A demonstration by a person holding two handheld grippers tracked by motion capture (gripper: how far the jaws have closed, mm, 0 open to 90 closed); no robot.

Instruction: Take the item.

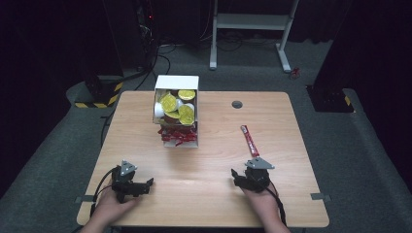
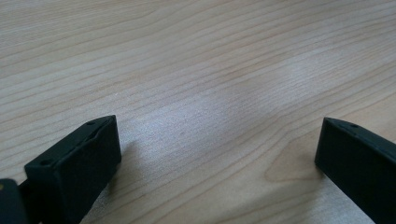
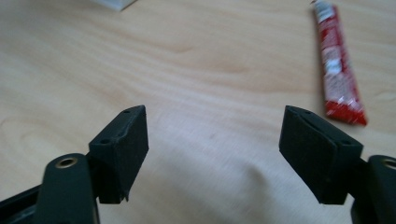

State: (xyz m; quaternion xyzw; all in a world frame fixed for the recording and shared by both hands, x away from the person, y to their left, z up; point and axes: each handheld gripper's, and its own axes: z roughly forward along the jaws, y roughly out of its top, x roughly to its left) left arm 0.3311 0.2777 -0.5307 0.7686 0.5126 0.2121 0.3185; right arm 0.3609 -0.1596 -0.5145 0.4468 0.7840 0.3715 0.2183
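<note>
from up high i see both my hands at the near edge of the table point(image 1: 204, 194). my left gripper point(image 1: 145, 184) rests low on the wood at the left, and my right gripper point(image 1: 236, 175) is at the right. the red packet point(image 1: 249, 141) lies flat on the wood just past my right gripper, a bit to its right, not touching it.

my right gripper's own view shows the red packet point(image 3: 338, 70) up close, long and shiny with white writing too blurry to read. it lies off to the right, past the jaws and not between them. the jaws are wide apart with only bare wood between. a white corner of the box point(image 3: 112, 3) peeks in at the top.

my left gripper's view shows wood grain, and its jaws are far apart too, holding nothing.

the white box point(image 1: 176, 81) sits at the far middle of the table, open on top. at its back are little round cups with yellow lids point(image 1: 169, 103). at its front is a bunch of red packets point(image 1: 177, 136).

the table is light wood with a small round hole point(image 1: 237, 104). the floor is grey carpet, the room is dark, and a white frame point(image 1: 250, 22) stands at the back.
</note>
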